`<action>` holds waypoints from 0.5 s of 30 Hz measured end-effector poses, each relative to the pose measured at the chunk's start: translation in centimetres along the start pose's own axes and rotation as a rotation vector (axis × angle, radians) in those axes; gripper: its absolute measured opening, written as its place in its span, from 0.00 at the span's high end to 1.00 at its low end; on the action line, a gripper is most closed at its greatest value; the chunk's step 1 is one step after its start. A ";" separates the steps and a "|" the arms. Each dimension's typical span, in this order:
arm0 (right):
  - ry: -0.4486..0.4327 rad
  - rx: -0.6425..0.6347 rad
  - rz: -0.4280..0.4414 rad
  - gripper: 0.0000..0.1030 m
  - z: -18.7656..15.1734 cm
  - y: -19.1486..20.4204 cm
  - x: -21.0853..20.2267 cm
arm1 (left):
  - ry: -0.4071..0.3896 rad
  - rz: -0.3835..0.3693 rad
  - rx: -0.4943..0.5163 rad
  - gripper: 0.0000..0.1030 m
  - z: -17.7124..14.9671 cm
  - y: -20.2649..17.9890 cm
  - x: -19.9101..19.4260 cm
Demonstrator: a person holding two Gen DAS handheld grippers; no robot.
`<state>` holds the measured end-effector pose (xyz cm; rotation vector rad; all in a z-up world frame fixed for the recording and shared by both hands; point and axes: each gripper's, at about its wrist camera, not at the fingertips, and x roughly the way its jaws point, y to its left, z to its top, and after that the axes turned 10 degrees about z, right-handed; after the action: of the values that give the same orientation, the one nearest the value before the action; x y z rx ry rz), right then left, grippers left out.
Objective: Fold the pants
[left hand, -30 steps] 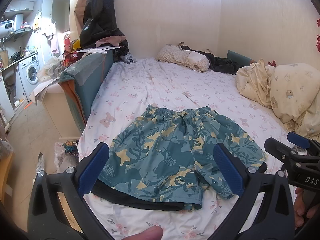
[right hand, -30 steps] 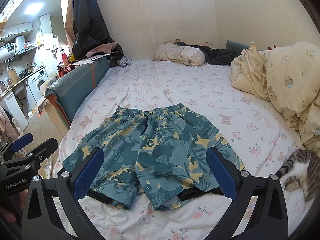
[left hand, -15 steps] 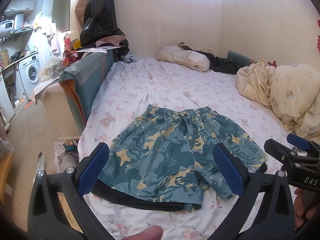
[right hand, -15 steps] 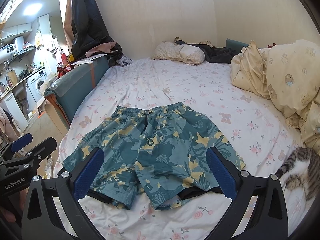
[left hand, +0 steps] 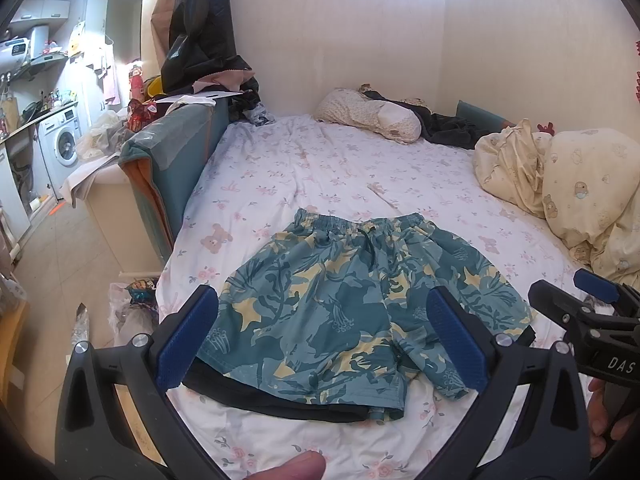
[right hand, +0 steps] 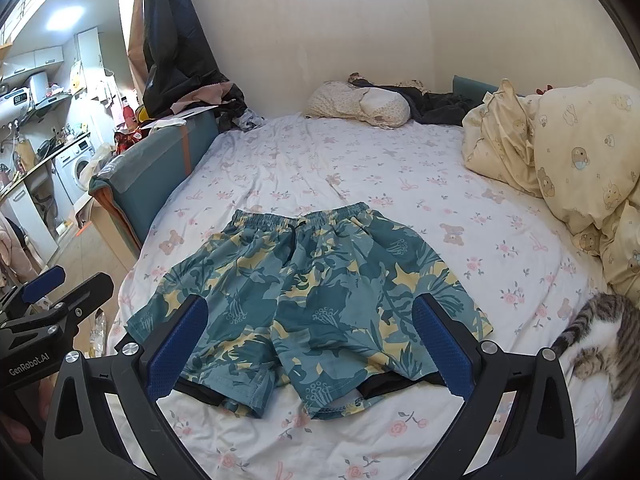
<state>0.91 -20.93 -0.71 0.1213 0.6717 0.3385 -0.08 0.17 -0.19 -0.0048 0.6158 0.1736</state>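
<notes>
With both my left gripper and right gripper spread wide and empty above the bed, I judge the shorts lying flat on it light and limp, best pinched at a hem corner.

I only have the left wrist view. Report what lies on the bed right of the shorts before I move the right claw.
Observer: A grey striped tabby cat lies on the white floral bedsheet, right of the teal leaf-print shorts and apart from them.
Operator: Now give me the right claw's state.
Observer: The right claw is open, blue pads wide apart, holding nothing.
</notes>
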 end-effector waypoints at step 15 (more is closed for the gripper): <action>0.001 0.002 0.000 0.00 0.1 -0.1 -0.1 | 0.000 0.002 0.001 0.00 0.0 0.0 0.0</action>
<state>0.90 -21.03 -0.61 0.1235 0.6732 0.3379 -0.08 0.17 -0.17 -0.0035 0.6159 0.1757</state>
